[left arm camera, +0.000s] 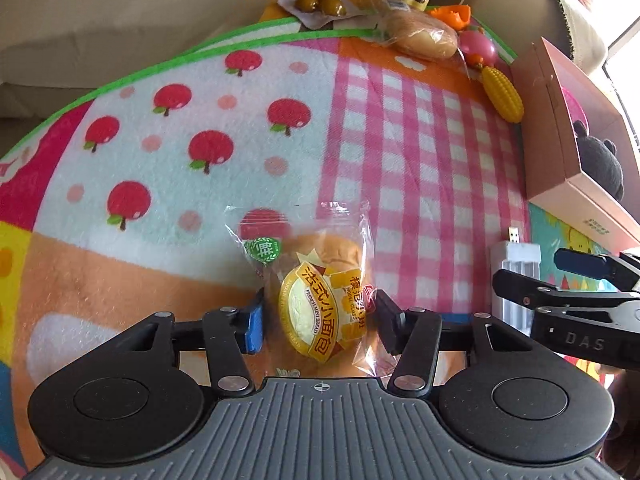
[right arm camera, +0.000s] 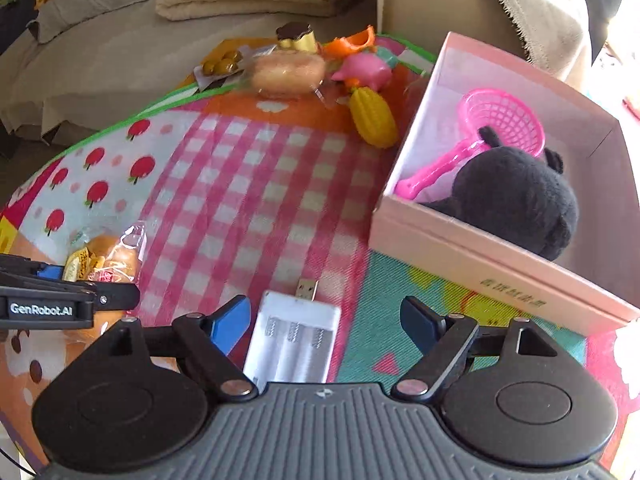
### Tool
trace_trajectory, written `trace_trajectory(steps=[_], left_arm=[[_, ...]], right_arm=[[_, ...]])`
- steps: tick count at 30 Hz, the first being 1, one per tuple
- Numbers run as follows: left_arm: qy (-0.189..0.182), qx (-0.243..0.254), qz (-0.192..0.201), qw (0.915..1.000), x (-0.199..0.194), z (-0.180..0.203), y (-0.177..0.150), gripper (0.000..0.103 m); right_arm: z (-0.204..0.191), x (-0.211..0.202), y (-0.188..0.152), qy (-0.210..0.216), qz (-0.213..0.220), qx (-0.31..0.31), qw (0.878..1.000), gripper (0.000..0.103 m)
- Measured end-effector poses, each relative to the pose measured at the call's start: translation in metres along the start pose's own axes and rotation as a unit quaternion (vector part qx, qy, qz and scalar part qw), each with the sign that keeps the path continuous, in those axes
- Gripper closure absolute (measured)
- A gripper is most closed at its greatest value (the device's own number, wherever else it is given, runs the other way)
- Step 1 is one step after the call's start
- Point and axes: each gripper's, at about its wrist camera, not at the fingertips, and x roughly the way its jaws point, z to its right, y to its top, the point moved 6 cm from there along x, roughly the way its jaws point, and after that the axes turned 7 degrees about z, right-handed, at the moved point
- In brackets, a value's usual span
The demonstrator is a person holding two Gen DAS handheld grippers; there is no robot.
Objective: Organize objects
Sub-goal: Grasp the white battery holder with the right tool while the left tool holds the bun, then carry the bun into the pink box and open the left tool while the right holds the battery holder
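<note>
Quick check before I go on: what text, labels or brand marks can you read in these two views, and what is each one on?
"FRENCH MINI BREAD", with large Chinese characters: yellow label of the clear-wrapped bread bun.
"DAS": black right gripper, seen from the left wrist.
"GenRobot.AI": black left gripper, seen from the right wrist.
Green round sticker: one Chinese character.
Pink cardboard box: small print, too blurred to read.

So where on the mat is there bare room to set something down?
The pink checked middle of the mat is free, between the wrapped bread, the pink box and the toy corn. The apple-print patch is bare too. The far edge is crowded.
</note>
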Motion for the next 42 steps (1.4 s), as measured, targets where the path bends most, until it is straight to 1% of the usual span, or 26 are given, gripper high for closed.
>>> trace_trajectory(steps=[2,3,4,5,6,7,9,12,15,18,19,22,24,28,30,33,35,39,42], left_arm=[[-0.004,0.0,-0.004,1.0,-0.005,-0.005,-0.007,0.045],[-0.005,-0.001,-0.004,1.0,-0.007,-0.006,-0.01,0.045],[-0.006,-0.003,-0.005,1.0,-0.01,-0.008,-0.013,0.045],[-0.007,-0.003,-0.005,1.0,-0.011,-0.008,-0.015,0.045],[-0.008,-0.003,-0.006,0.9999,-0.013,-0.008,-0.018,0.045],[-0.009,0.0,-0.009,0.9999,-0.015,-0.007,-0.021,0.045],[-0.011,0.004,-0.019,0.9998,-0.02,-0.002,-0.028,0.046],[-0.022,0.007,-0.039,0.999,-0.038,0.011,-0.038,0.046],[-0.042,0.053,-0.045,0.9967,-0.065,0.037,-0.048,0.046],[-0.071,0.07,-0.05,0.9938,-0.086,0.059,-0.048,0.046],[-0.078,0.073,-0.051,0.993,-0.09,0.064,-0.046,0.046],[-0.095,0.085,-0.056,0.9903,-0.092,0.085,-0.035,0.046],[-0.102,0.102,-0.061,0.9877,-0.091,0.103,-0.026,0.046],[-0.124,0.141,-0.045,0.9812,-0.096,0.149,-0.005,0.046],[-0.134,0.148,-0.032,0.9794,-0.1,0.169,0.01,0.046],[-0.143,0.145,-0.012,0.979,-0.105,0.197,0.036,0.046],[-0.15,0.145,-0.001,0.978,-0.108,0.216,0.053,0.046],[-0.17,0.156,0.014,0.9729,-0.115,0.261,0.081,0.046],[-0.18,0.156,0.022,0.9709,-0.114,0.293,0.103,0.046]], right_arm=[[-0.01,0.008,-0.013,0.0,-0.017,-0.006,1.0,0.021],[-0.015,0.012,-0.018,0.0,-0.023,-0.01,1.0,0.023],[-0.02,0.012,-0.021,-0.009,-0.02,-0.022,1.0,0.027],[-0.025,0.01,-0.022,-0.015,-0.013,-0.038,0.999,0.032],[-0.031,0.007,-0.023,-0.009,-0.009,-0.051,0.999,0.046],[-0.035,0.005,-0.024,-0.003,-0.009,-0.056,0.998,0.055],[-0.042,-0.002,-0.025,0.002,-0.021,-0.061,0.998,0.056],[-0.045,-0.023,-0.028,0.009,-0.029,-0.045,0.999,0.056],[-0.042,-0.062,-0.032,0.014,-0.026,-0.027,0.999,0.056],[-0.035,-0.112,-0.034,0.004,-0.001,-0.027,1.0,0.056],[-0.031,-0.126,-0.034,-0.002,0.005,-0.022,1.0,0.056],[-0.009,-0.165,-0.033,-0.019,0.007,0.021,1.0,0.056],[0.003,-0.184,-0.033,-0.037,0.01,0.03,0.999,0.056],[0.028,-0.212,-0.033,-0.069,0.022,0.048,0.996,0.056],[0.04,-0.219,-0.034,-0.077,0.026,0.061,0.995,0.056],[0.055,-0.22,-0.035,-0.083,0.025,0.071,0.994,0.056],[0.063,-0.219,-0.037,-0.079,0.022,0.078,0.994,0.056],[0.074,-0.218,-0.041,-0.062,0.016,0.092,0.994,0.056],[0.076,-0.215,-0.044,-0.05,0.01,0.086,0.995,0.056]])
